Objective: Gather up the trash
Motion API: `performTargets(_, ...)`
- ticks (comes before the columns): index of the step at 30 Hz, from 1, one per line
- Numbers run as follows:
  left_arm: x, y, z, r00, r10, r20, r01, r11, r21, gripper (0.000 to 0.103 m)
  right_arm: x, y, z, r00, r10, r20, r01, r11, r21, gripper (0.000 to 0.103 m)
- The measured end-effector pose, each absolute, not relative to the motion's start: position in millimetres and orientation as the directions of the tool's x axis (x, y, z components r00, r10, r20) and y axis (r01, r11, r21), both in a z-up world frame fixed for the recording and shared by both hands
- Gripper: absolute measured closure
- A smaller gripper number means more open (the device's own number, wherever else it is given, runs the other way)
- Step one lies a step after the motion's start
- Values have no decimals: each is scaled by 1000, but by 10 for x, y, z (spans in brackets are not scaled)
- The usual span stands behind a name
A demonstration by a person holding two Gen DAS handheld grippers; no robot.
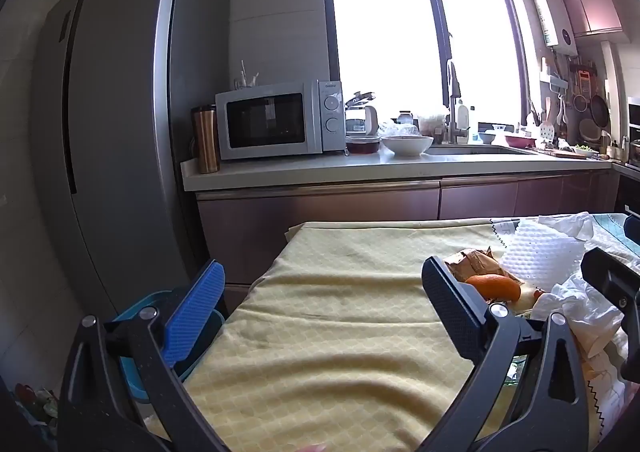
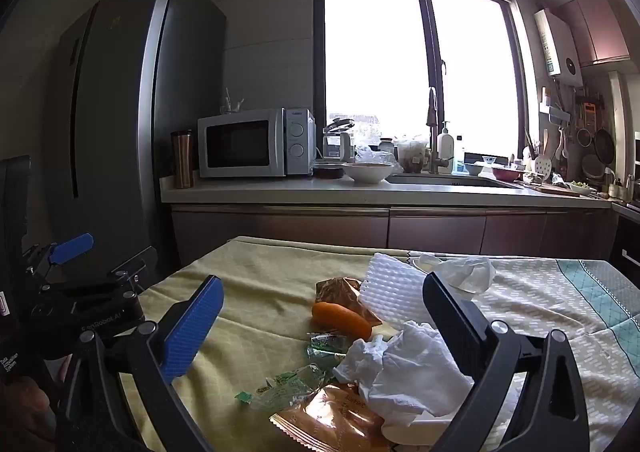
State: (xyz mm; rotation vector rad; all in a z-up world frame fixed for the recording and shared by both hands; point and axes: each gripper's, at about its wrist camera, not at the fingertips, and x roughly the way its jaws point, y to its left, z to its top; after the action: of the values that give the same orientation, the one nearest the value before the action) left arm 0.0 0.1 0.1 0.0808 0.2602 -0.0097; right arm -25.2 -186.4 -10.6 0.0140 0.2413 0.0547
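Observation:
Trash lies on a table under a yellow cloth: an orange peel, crumpled white tissue, a white foam sheet, green clear wrappers and a brown foil wrapper. My right gripper is open, its jaws wide apart above the pile. My left gripper is open and empty over bare cloth, left of the peel and tissue. The left gripper also shows in the right wrist view.
A blue bin stands at the table's left edge below my left gripper. Behind are a grey fridge, a counter with a microwave, a bowl and a sink. A teal-patterned cloth covers the table's right side.

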Motion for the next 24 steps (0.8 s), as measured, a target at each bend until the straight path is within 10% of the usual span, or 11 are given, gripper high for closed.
performTargets(24, -69, 84, 24, 970, -4, -242, 16, 999, 50, 6, -258, -1808, -101, 969, 57, -239, -54, 998, 20, 7)
